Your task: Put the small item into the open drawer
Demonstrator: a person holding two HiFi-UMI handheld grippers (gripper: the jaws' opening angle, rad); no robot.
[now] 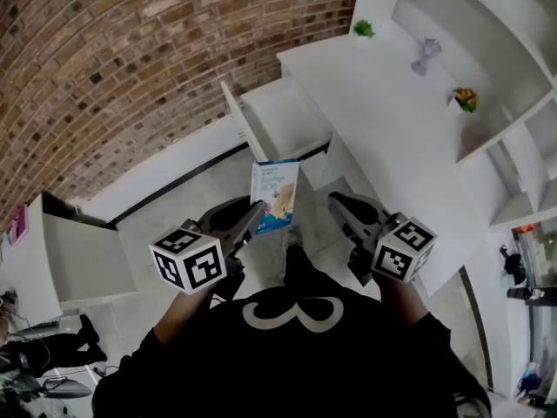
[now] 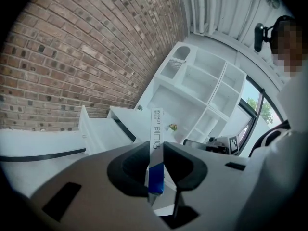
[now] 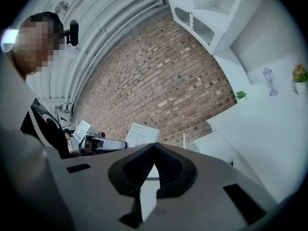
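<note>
The white drawer [image 1: 280,122] is pulled out from the left side of the long white tabletop [image 1: 396,138]. Its inside shows only plain white. Far back on the tabletop stand a little green plant in a white pot [image 1: 364,29], a small grey lamp shape [image 1: 426,56] and a small pot of yellow and orange flowers [image 1: 466,100], well apart from each other. White shelves [image 1: 513,77] rise at the right of the tabletop.

The small flat white and blue cardboard box [image 1: 275,197] is not in the drawer. It is up in the air over the pale floor [image 1: 187,194], just near the drawer's front end. The left tool [image 1: 258,212] is clenched on it. The left gripper view shows the two dark jaws pressing on the box's blue lower end. The white upper end with print sticks out past the jaw tips. The box stands nearly upright between them, thin edge towards the camera, and it leans towards the drawer.

The right tool [image 1: 336,201] is just to the right of the box and does not touch it. Its jaws are closed tip to tip, with nothing between them. It sits at the near edge of the tabletop, beside the drawer.

A red brick wall [image 1: 130,50] runs along the far left.
</note>
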